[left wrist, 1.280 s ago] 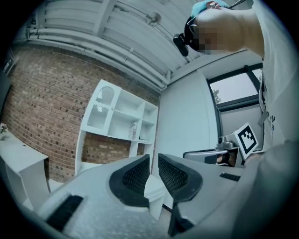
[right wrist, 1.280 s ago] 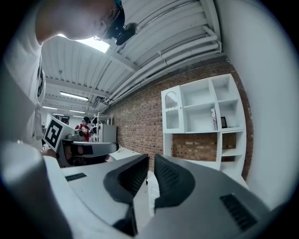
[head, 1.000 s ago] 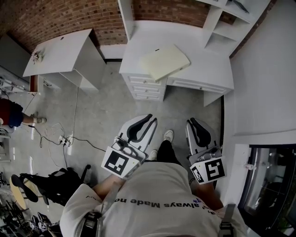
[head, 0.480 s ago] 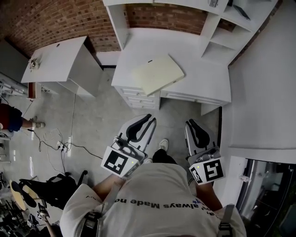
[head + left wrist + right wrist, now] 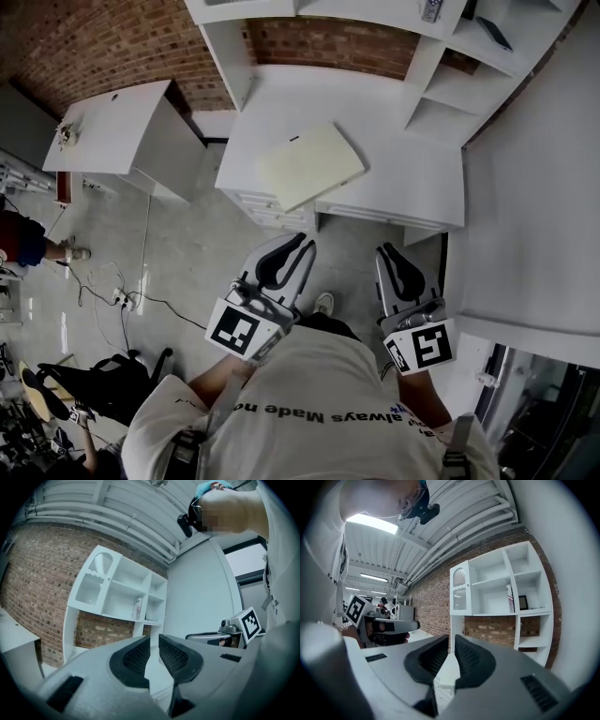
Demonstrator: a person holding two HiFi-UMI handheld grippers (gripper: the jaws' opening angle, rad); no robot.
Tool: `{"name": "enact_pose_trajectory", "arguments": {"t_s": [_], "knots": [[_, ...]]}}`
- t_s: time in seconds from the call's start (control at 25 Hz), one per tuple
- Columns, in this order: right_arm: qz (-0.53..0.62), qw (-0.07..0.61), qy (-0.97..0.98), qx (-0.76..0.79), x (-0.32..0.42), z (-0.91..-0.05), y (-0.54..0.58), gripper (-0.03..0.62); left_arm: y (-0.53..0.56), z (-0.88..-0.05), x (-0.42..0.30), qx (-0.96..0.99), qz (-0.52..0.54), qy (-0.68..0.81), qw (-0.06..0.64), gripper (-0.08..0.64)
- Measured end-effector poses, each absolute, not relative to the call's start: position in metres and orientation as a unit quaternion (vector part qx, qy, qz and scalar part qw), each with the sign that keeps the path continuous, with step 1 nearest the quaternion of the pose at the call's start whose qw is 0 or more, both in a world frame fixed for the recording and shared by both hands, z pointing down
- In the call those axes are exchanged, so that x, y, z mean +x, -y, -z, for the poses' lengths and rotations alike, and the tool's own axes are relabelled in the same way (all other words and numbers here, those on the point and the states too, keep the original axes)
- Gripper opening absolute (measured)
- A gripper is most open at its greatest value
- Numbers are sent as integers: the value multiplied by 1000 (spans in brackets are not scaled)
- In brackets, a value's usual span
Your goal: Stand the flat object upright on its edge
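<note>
On white desk [image 5: 398,178], flat object [image 5: 309,167] lying flat, untouched

One flat object [image 5: 309,166]; two white desks [image 5: 394,187] [image 5: 112,117], seemingly.

We are recording an industrial hall fitted out as a mock study or test lab. A bare brick wall [image 5: 84,47] is backing a white desk [image 5: 394,178] with drawers [image 5: 272,214] and a white shelf unit [image 5: 497,588]. Exposed ceiling pipes [image 5: 464,527] and strip lights [image 5: 372,577] are running overhead. Cables [image 5: 173,302] and a power strip [image 5: 125,298] are lying loose on the concrete floor [image 5: 187,244] beside a second white table [image 5: 112,127].
</note>
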State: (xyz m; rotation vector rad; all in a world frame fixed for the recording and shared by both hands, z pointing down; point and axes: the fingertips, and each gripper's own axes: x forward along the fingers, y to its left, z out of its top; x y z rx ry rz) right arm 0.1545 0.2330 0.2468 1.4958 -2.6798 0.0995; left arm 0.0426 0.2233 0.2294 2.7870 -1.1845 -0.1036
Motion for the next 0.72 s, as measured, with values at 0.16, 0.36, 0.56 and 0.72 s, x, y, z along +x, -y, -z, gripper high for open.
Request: {"name": "enact_pose_trajectory", "arguments": {"t_s": [0.16,0.36,0.56,0.72], "knots": [[-41,36,875,481,156,-253,-217,43,-207,-238,44,914,17,401,60,58],[-39,40,876,479,153,-258,-196,43,-186,-245,41,912,19,404,64,58],[-34,43,877,477,144,-260,-167,43,-155,-247,36,913,22,402,65,58],[-21,47,878,476,135,-257,-135,43,-123,-248,29,913,23,401,66,58]]}}
